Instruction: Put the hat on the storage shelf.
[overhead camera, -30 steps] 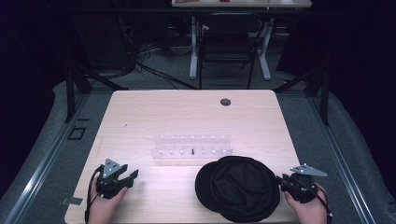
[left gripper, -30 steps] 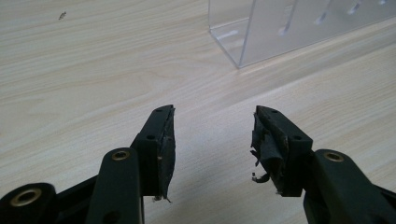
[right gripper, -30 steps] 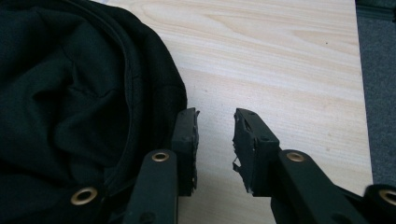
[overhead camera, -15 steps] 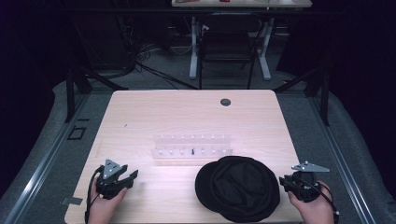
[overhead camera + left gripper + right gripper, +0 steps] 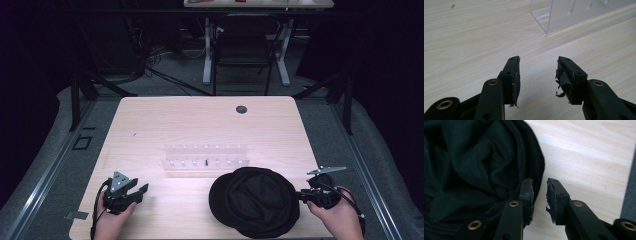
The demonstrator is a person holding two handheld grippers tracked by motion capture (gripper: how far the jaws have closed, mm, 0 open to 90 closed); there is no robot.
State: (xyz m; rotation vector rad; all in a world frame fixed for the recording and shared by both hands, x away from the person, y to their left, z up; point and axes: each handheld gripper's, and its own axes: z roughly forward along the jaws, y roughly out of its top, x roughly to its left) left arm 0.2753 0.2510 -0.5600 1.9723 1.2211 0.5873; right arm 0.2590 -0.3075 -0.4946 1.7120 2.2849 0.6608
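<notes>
one round, floppy black cloth hat [image 5: 255, 201] lies crumpled on the near right part of one pale wooden counter [image 5: 200, 125]. in the right gripper view its dark folds [image 5: 474, 165] spread over the left side, with the hat's edge against the left jaw.

one clear plastic rack [image 5: 206, 155] with small pegs in two rows stands just behind the hat, near the middle of the counter; one peg looks dark, the rest pale. its near corner [image 5: 554, 17] is seen in the left gripper view.

two black tongs are held, one in each hand. the right tongs [image 5: 301, 194] sit at the hat's right edge, the jaws a little apart with bare wood showing between them [image 5: 539, 192]; nothing is gripped. the right hand [image 5: 340, 215] holds them at the counter's near right corner. the left tongs [image 5: 141, 190] rest low over bare wood at the near left, jaws well apart and empty [image 5: 537, 75], held by the left hand [image 5: 112, 222].

one small dark round hole [image 5: 241, 109] sits near the far edge of the counter. beyond it stands one black chair [image 5: 242, 45].
</notes>
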